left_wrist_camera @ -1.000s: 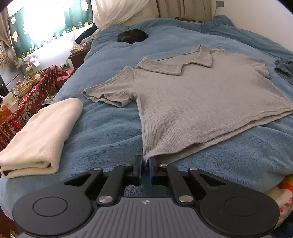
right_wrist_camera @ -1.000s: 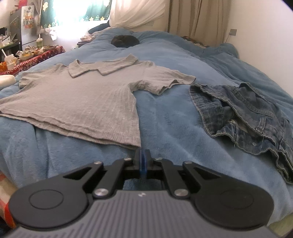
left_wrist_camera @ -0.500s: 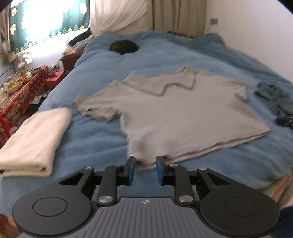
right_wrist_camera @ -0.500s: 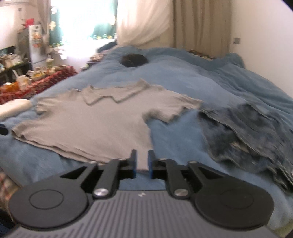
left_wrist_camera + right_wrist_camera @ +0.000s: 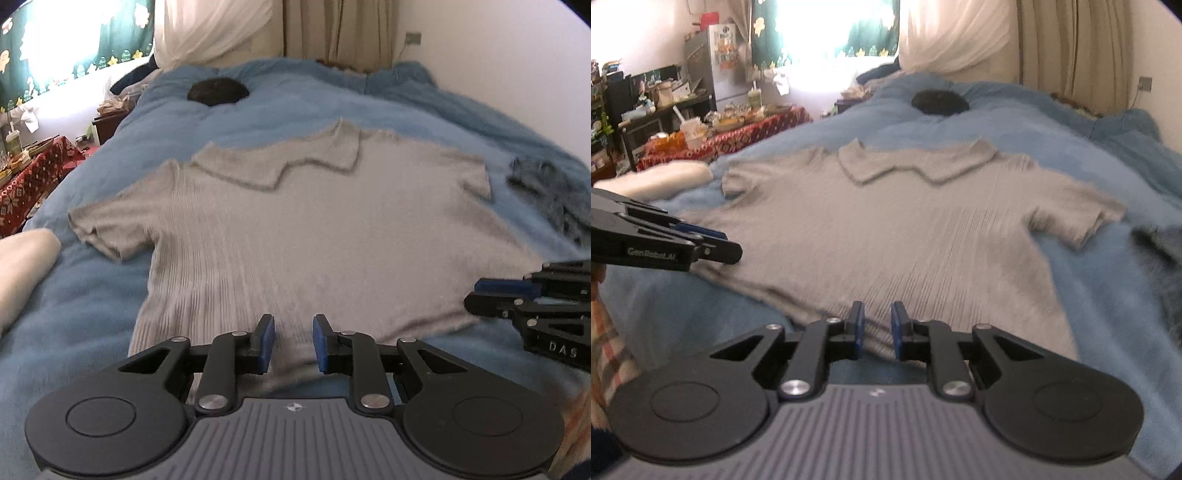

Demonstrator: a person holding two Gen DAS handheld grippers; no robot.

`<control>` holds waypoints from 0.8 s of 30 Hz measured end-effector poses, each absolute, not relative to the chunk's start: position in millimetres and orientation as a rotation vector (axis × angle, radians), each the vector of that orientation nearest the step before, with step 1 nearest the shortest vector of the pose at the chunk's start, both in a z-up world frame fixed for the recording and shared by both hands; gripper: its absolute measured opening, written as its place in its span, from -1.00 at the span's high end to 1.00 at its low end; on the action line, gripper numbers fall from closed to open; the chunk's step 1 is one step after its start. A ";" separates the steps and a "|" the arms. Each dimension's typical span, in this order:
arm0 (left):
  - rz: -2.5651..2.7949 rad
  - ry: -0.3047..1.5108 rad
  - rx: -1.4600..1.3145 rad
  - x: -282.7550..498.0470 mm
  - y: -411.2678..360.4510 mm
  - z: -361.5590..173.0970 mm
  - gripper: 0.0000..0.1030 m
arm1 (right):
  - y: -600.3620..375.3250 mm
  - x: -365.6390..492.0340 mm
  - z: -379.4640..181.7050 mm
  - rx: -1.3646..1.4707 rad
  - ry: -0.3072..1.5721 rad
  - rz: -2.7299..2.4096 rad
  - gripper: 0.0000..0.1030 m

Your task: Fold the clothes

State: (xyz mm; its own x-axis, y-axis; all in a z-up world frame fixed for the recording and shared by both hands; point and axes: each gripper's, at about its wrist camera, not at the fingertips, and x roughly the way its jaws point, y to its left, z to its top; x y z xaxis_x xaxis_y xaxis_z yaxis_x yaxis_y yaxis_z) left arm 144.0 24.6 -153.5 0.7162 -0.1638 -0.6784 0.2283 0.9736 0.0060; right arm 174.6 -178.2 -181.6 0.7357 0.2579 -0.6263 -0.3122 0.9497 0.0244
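Left gripper (image 5: 716, 245) reads "GenRobot.AI" — right gripper (image 5: 480, 291), "DAS".

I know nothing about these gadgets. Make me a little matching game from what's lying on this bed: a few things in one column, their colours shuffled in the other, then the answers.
Things:
1. shirt
2. blanket
3. folded cloth
4. denim garment

Colours:
A. cream
B. dark blue
C. grey
D. light blue

Pairs: 1-C, 2-D, 3-A, 4-B
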 end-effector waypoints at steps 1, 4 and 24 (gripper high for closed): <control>-0.218 0.739 0.109 139.2 25.7 -156.0 0.55 | -177.7 171.5 -185.8 -0.088 0.683 0.316 0.68; -0.219 0.728 0.130 129.3 27.5 -158.3 0.55 | -180.8 160.3 -190.8 -0.099 0.688 0.323 0.68; -0.210 0.759 0.041 131.3 36.4 -158.1 0.53 | -359.7 285.7 -107.4 -0.082 0.651 0.066 0.66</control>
